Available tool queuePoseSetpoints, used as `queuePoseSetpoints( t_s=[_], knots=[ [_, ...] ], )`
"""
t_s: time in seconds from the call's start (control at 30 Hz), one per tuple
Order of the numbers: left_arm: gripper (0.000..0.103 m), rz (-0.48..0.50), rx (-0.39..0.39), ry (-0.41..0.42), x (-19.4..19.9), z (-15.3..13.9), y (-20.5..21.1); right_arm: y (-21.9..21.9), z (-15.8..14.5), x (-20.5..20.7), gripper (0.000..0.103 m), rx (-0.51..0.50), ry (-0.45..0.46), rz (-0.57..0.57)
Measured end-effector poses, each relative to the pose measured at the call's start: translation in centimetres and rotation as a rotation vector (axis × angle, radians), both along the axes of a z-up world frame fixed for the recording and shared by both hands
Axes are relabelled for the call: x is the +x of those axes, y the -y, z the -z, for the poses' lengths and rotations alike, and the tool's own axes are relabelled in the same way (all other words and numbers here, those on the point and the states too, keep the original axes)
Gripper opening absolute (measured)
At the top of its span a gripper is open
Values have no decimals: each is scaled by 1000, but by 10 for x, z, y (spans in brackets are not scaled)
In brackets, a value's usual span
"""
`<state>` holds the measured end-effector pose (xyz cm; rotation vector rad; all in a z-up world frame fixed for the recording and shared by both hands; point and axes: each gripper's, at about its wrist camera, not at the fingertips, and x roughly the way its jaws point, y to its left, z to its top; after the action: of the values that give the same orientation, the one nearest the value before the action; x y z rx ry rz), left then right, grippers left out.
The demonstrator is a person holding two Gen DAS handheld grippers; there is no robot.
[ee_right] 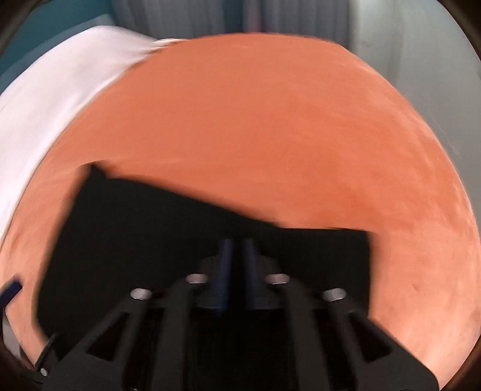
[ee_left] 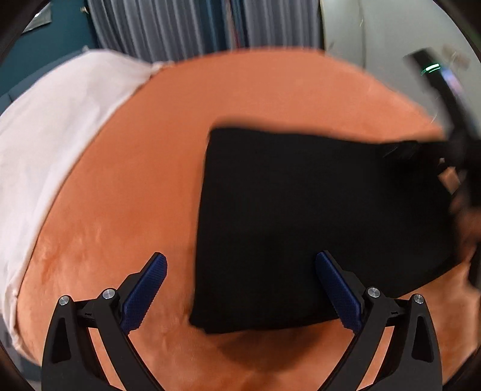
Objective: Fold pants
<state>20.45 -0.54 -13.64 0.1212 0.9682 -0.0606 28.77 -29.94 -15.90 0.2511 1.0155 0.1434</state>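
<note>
The black pants [ee_left: 315, 216] lie folded into a thick rectangle on the orange blanket [ee_left: 135, 195]. My left gripper [ee_left: 240, 264] is open and empty, hovering above the rectangle's near left corner. My right gripper [ee_right: 237, 243] has its jaws nearly closed on the right edge of the pants [ee_right: 150, 240], and it shows blurred at the right of the left wrist view [ee_left: 454, 156]. The fold's far edge is raised where the right gripper holds it.
A white sheet [ee_left: 45, 135] covers the bed to the left of the orange blanket. Grey curtains [ee_left: 180, 27] and a pale wall [ee_left: 375, 30] stand behind the bed. The tip of the left gripper shows at the lower left of the right wrist view [ee_right: 12, 288].
</note>
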Motion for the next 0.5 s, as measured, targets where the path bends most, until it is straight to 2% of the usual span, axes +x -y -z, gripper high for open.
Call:
queuePoseSetpoints(
  t_s=[0.03, 0.07, 0.13, 0.17, 0.2, 0.3, 0.4, 0.47, 0.5],
  knots=[
    [98, 3, -43, -11, 0, 7, -6, 15, 4, -1, 0, 111, -9, 24],
    [98, -15, -108, -11, -2, 11, -15, 21, 5, -3, 0, 165, -12, 38],
    [98, -32, -191, -37, 0, 16, -27, 10, -9, -10, 0, 123, 7, 43],
    [98, -36, -209, -47, 1, 17, -31, 1, -19, -15, 1, 104, 28, 30],
    [98, -42, -232, -55, 2, 17, -35, -14, -31, -21, 5, 103, 59, -3],
    [98, -45, -249, -61, 0, 18, -37, -63, -51, -20, 6, 90, 86, -128],
    [98, -57, -242, -57, -5, 18, -37, -114, -31, 3, 5, 20, 25, -239],
    [98, -49, -243, -60, -10, 16, -41, -124, -6, 29, 0, -41, -44, -199],
    [98, -43, -243, -58, -17, 12, -40, -123, -8, 32, 0, -15, -40, -160]
  ],
)
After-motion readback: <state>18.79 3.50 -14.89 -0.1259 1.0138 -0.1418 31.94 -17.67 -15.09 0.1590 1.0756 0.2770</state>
